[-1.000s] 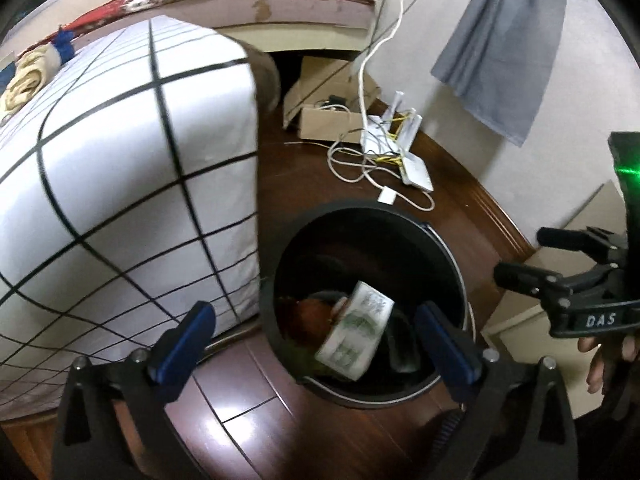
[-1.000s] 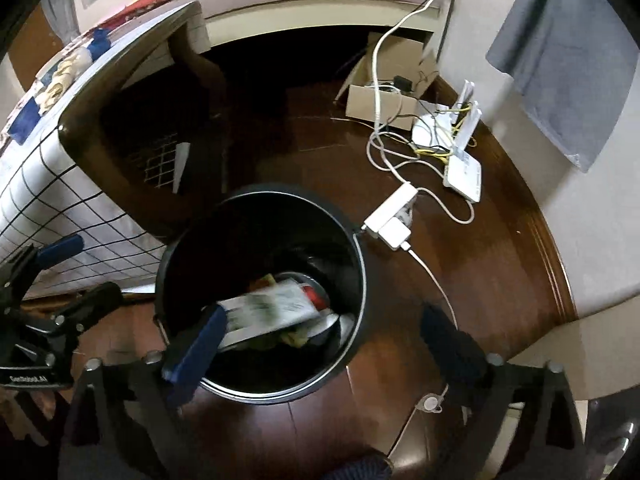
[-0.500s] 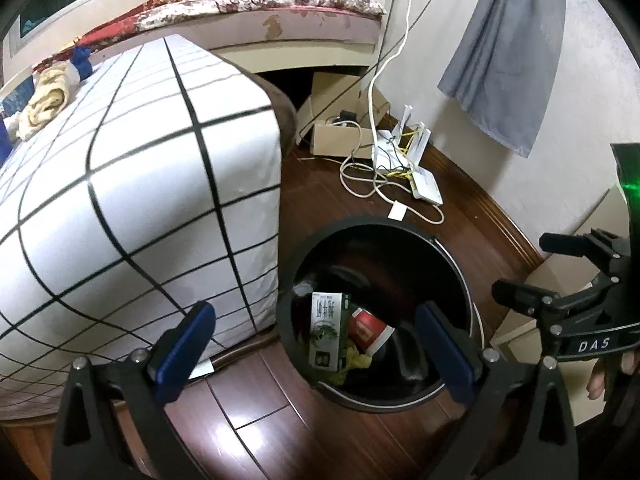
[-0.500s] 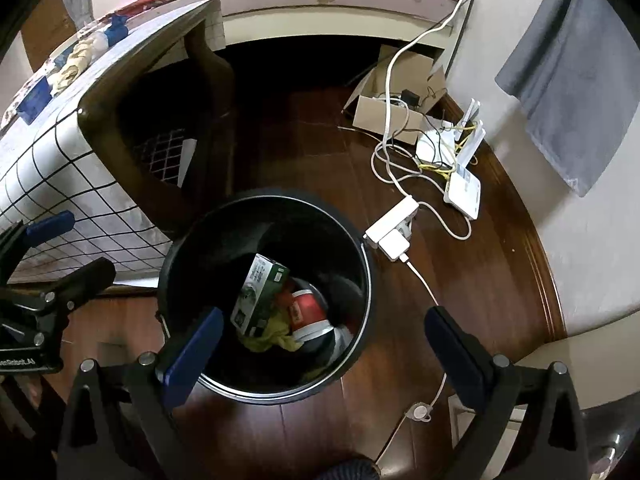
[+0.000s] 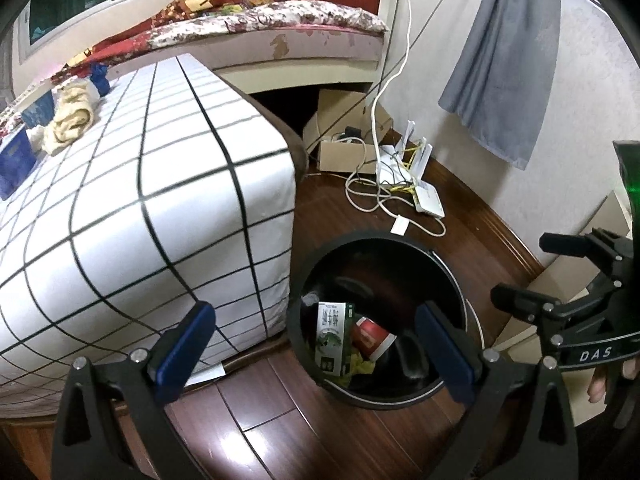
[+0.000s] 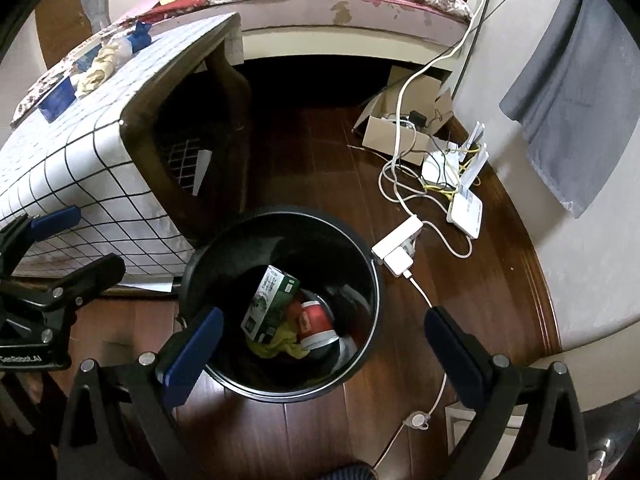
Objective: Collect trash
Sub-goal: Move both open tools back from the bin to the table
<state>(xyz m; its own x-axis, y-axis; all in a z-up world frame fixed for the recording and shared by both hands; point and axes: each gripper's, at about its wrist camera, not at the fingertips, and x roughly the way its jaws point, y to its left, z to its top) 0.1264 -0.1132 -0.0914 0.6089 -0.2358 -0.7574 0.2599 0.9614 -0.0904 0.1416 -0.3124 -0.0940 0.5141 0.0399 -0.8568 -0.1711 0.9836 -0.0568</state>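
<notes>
On the wooden floor beside the checked surface (image 5: 132,208): one black bin (image 6: 280,304), holding a green carton (image 6: 270,302), a red cup (image 6: 316,320) and yellow scrap. I note my left gripper (image 5: 316,344) and right gripper (image 6: 320,356) both spread wide, empty, above it.

Left claw (image 5: 316,344) spread, empty, above black bin (image 5: 448,264); green carton (image 5: 332,338) inside.

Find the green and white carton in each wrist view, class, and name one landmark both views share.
Left wrist view: green and white carton lies inside the black bin, lower centre, left of the red cup.
Right wrist view: carton inside the bin, centre, upper left of the cup.
Shared landmark: white router on the floor.
</notes>
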